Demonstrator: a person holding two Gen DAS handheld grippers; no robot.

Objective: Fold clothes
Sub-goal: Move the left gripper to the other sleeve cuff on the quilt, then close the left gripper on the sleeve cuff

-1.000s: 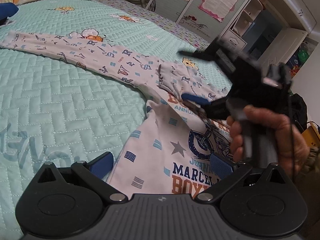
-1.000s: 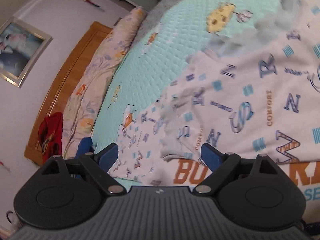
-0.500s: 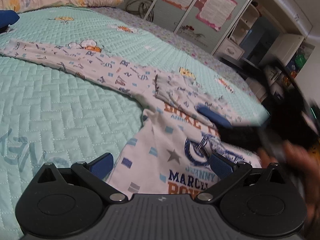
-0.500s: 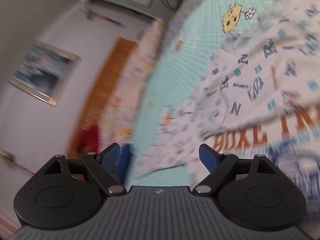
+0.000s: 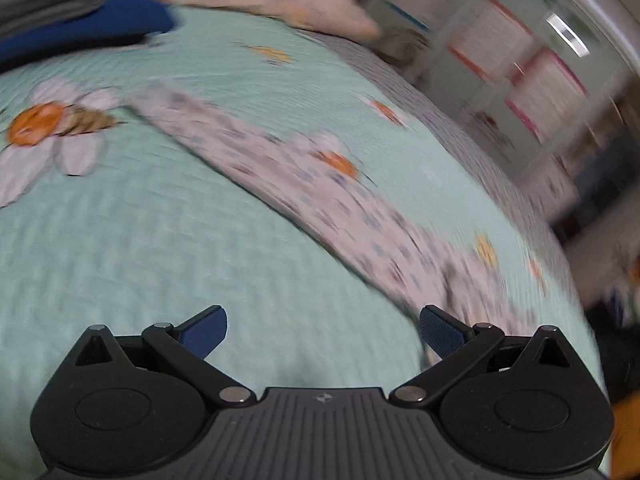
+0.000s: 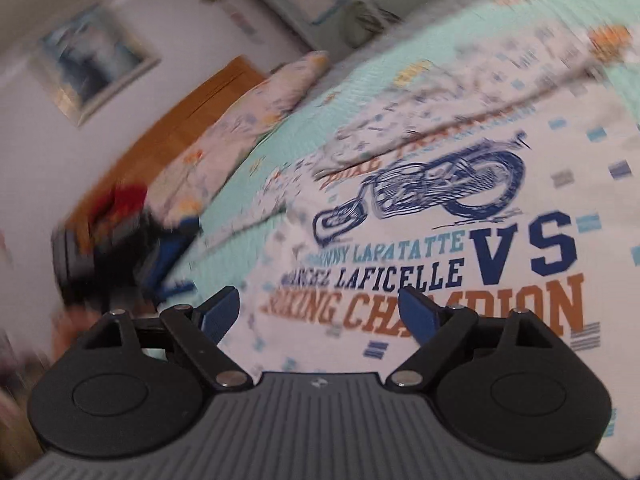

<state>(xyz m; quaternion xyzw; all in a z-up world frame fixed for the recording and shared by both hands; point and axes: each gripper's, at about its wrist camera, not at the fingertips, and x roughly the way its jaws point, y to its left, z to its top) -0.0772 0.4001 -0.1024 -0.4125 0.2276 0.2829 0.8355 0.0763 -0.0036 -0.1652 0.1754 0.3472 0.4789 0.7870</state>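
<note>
white printed shirt (image 6: 460,216) flat on mint quilt (image 5: 168,240), both claws wide, empty

Mint quilted bedspread (image 5: 168,240), floral pillow (image 6: 240,120), framed picture (image 6: 92,60)

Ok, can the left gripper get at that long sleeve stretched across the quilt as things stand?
Probably yes. The left gripper is open and empty, and the sleeve lies flat on the quilt ahead of it with nothing between. The view is blurred, so the gap is hard to judge.

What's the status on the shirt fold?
Left gripper open, empty, over the quilt. Right gripper open, empty, above the shirt. Shirt flat, sleeve stretched out, unfolded. Nothing in the way.
</note>
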